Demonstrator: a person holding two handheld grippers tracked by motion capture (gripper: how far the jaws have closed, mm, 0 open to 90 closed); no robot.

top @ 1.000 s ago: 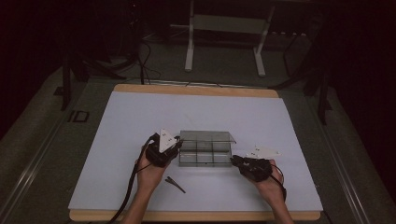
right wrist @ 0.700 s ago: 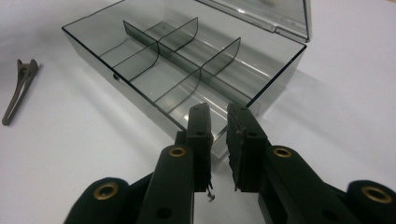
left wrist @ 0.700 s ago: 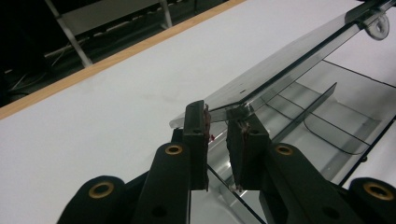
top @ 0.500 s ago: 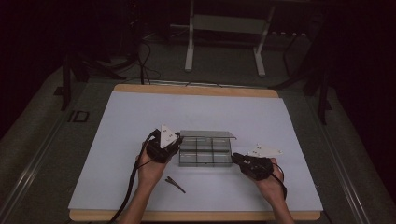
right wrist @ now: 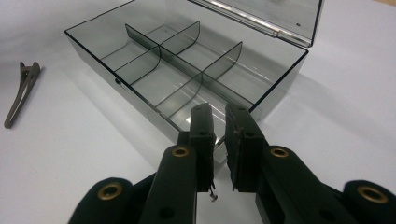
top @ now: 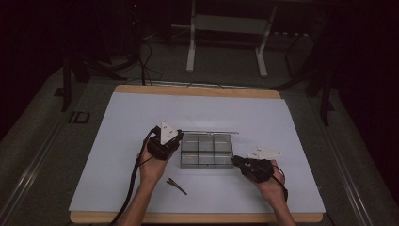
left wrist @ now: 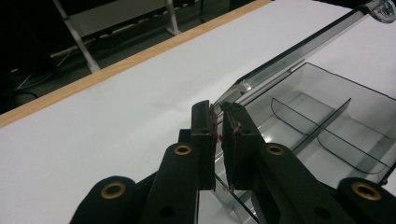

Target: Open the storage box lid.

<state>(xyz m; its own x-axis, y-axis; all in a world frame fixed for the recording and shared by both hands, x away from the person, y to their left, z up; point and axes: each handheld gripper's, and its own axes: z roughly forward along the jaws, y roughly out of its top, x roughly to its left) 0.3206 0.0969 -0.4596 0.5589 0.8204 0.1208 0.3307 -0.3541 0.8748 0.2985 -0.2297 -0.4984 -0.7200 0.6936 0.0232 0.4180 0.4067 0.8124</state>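
On the white table (top: 141, 122), the clear box (top: 207, 150) is laid long-ways from the left fingers (left wrist: 203, 135) to the right fingers (right wrist: 201, 135). Its open top is pointed up and its lid (left wrist: 299, 46) is stood open beyond them. The left fingers have just been closing around its thin end wall; a pinch cannot be told. The right fingers are kept a crack apart at its near corner. The wall is best squeezed softly, with the box kept flat.
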